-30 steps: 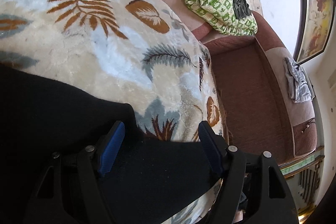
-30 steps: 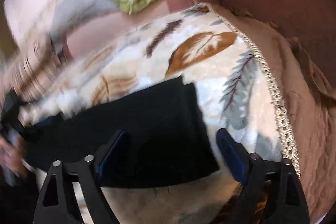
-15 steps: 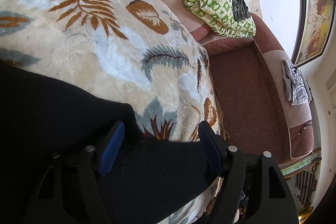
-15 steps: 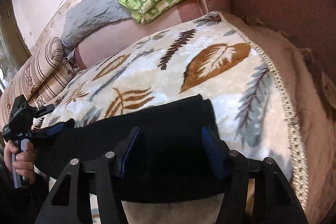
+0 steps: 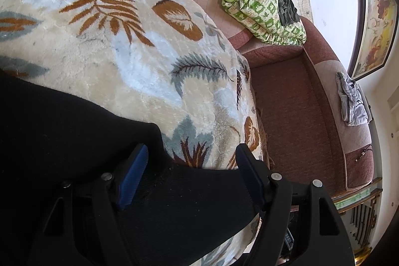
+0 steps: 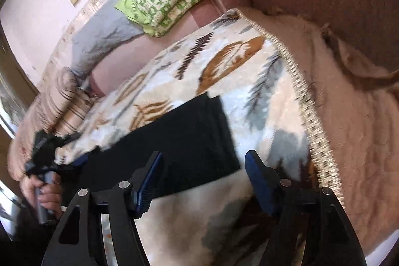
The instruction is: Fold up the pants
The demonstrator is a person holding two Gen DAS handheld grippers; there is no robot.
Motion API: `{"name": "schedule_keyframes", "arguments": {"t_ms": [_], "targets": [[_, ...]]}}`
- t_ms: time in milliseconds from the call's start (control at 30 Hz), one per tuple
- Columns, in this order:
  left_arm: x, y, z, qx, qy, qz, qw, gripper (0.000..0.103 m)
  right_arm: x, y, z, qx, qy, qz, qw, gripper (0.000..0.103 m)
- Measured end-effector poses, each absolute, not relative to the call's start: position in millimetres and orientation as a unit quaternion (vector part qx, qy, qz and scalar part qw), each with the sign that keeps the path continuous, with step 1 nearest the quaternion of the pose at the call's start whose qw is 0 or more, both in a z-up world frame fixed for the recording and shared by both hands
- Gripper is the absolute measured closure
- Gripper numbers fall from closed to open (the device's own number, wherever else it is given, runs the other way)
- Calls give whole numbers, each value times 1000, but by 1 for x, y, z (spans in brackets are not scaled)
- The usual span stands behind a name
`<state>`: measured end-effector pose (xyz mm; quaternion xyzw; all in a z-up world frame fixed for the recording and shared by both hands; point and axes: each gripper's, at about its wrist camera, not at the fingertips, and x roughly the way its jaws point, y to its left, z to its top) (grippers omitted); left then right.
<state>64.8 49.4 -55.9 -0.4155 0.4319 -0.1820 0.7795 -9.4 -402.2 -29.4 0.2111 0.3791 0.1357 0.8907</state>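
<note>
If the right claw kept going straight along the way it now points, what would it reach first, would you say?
Most likely the black pants, whose near corner lies just ahead of the open right claw, spread on the leaf-print blanket. Depth is unclear, so the claw might touch the blanket first.

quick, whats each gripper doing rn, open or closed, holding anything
Left gripper: open, over the pants, gripping nothing.
Right gripper: open, empty, above the pants' end on the blanket.
</note>
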Motion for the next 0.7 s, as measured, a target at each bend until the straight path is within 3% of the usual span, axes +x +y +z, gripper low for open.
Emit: {"name": "schedule_keyframes", "arguments": {"t_ms": [267, 533, 700], "targets": [[65, 49, -56, -416, 431, -182, 779, 31, -9, -405, -34, 238, 392, 108, 882, 37], [64, 48, -56, -414, 431, -180, 781, 31, -10, -428, -47, 389, 348, 138, 841, 35], [64, 48, -56, -417, 430, -181, 780, 31, -13, -407, -38, 310, 357, 134, 871, 35]]}}
